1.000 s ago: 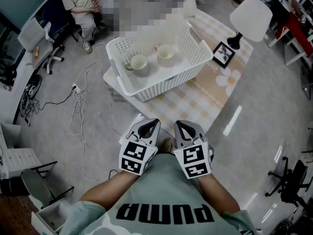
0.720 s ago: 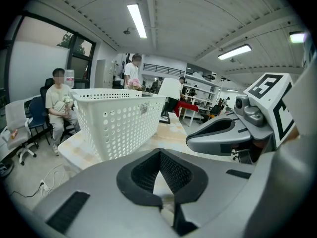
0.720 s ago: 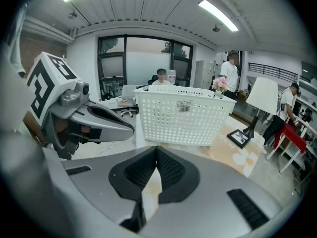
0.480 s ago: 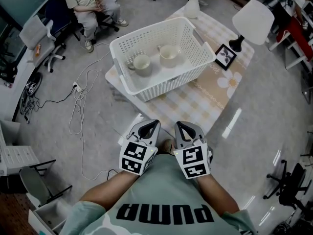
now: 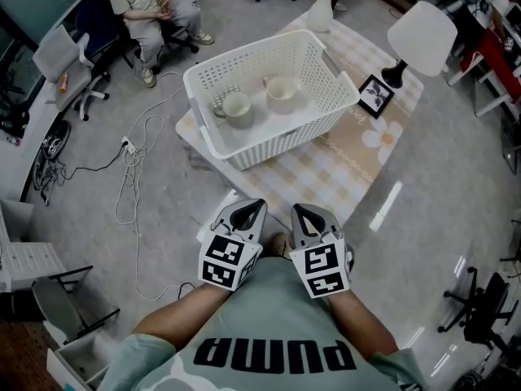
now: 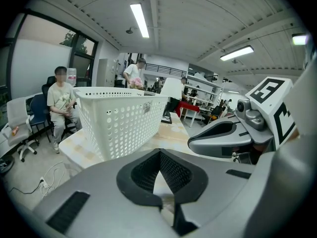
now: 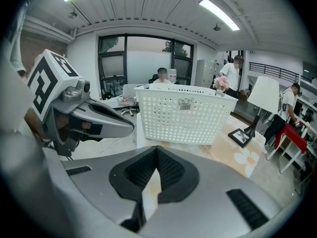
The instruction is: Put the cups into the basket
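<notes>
Head view, read from its left edge: a seated person [image 5: 151, 6] occupies the upper left, and a loose white cable [image 5: 130, 165] trails over the floor below, both well apart from the work. At lower centre the left gripper [image 5: 248, 212] is drawn in close to the person's chest, its jaws together with nothing between them; its own view confirms bare pads meeting, with the basket's perforated wall ahead. Above it, in the upper middle, the white plastic basket [image 5: 273, 143] stands on a low table with a checked cloth [image 5: 326, 177]. Both cups lie inside on its floor: the left cup [image 5: 236, 107] and, just beside it, the right cup [image 5: 282, 92], upright and apart from each other. Just right of the left gripper, the right gripper [image 5: 308, 217] sits parallel to it, also closed on nothing. Since no cup shows outside the basket, the task looks finished, and the paired, tucked-in, closed tools probably mark a rest pose clear of the table. Farther right stand a small photo frame [image 5: 374, 94] and a white table lamp [image 5: 419, 35].
</notes>
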`<action>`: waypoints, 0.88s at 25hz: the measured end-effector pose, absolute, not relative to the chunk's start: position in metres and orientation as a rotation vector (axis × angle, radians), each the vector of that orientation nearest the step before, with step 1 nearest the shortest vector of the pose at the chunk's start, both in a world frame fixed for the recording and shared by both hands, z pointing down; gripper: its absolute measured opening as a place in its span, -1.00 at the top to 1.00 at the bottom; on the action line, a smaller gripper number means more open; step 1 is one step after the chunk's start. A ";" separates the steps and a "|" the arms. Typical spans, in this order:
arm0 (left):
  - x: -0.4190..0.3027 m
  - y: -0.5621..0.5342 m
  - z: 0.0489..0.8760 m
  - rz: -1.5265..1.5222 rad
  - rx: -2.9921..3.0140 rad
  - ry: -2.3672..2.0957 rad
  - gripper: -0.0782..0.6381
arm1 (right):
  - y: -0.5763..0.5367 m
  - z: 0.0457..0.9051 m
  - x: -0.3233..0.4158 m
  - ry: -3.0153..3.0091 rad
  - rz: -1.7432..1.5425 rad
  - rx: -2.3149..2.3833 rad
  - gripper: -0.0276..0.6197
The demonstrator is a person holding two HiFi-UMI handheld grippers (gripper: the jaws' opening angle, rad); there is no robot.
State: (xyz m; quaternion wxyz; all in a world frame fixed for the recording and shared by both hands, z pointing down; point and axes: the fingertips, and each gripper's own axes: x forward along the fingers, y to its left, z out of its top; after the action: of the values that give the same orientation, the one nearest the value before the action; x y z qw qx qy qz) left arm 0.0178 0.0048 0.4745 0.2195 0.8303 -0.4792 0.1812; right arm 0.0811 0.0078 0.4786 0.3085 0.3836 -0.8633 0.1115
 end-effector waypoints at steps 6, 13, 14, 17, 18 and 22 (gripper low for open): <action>0.019 0.004 0.473 0.499 2.299 -1.323 0.77 | 0.007 0.477 0.083 -2.286 0.299 1.018 0.88; 0.020 0.002 0.474 0.492 2.297 -1.319 0.77 | 0.006 0.479 0.084 -2.286 0.300 1.017 0.88; 0.021 0.002 0.473 0.492 2.297 -1.319 0.77 | 0.006 0.478 0.084 -2.286 0.299 1.018 0.88; 0.021 0.002 0.473 0.490 2.298 -1.315 0.77 | 0.006 0.478 0.085 -2.285 0.301 1.022 0.88; 0.022 0.001 0.473 0.489 2.298 -1.314 0.77 | 0.006 0.478 0.085 -2.285 0.301 1.023 0.88; 0.022 0.001 0.475 0.484 2.293 -1.311 0.77 | 0.006 0.480 0.086 -2.281 0.305 1.024 0.88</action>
State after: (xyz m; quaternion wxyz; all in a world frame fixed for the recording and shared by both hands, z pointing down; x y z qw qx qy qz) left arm 0.0217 0.0009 0.4746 0.2262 0.8317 -0.4757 0.1757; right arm 0.0856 0.0057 0.4799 0.3063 0.3869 -0.8621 0.1153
